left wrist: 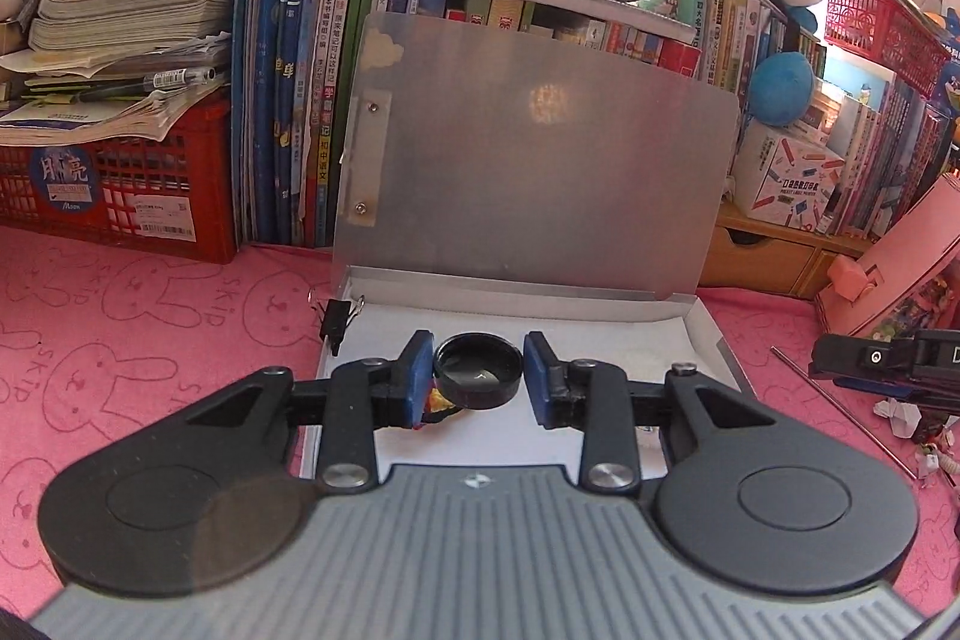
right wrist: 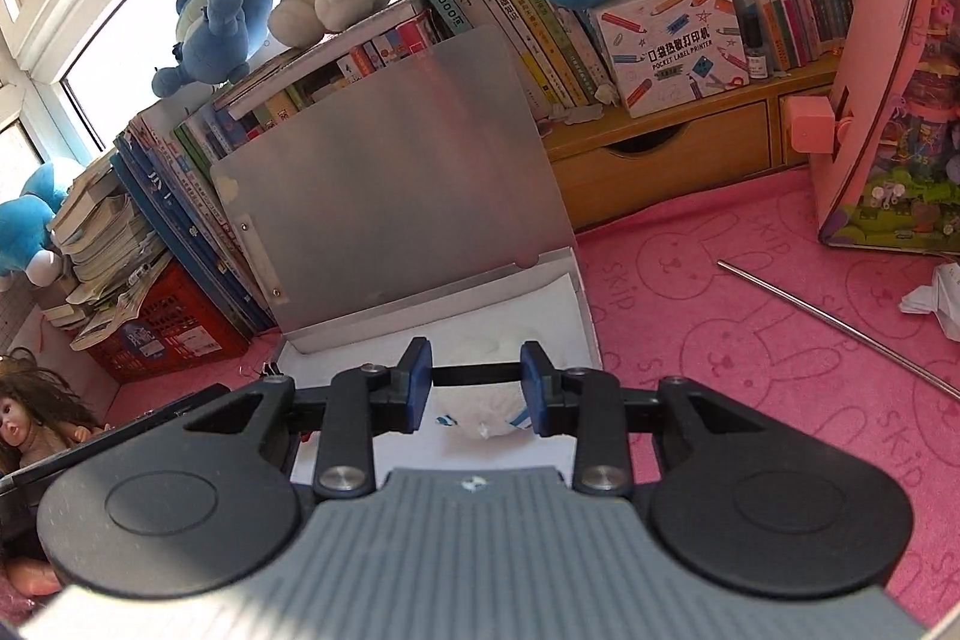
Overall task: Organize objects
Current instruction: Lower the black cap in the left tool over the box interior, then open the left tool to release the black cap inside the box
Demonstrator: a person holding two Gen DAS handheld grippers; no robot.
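Note:
An open metal box (left wrist: 708, 334) lies on the pink cloth with its lid (left wrist: 540, 160) standing up at the back. My left gripper (left wrist: 478, 376) is over the box, its blue pads either side of a round black cap (left wrist: 478, 370). The left pad touches the cap; a small gap shows at the right pad. A colourful item (left wrist: 437, 403) lies under the left pad. My right gripper (right wrist: 476, 385) hangs over the same box (right wrist: 585, 304), shut on a thin black stick (right wrist: 474, 372) held crosswise, above a white wrapped item (right wrist: 486, 409).
A black binder clip (left wrist: 336, 319) sits on the box's left rim. A metal rod (right wrist: 840, 322) and crumpled paper (right wrist: 936, 298) lie on the cloth to the right. Books, a red crate (left wrist: 120, 202), wooden drawers (right wrist: 660, 160), a pink toy box (right wrist: 888, 100) and a doll (right wrist: 36, 418) surround the area.

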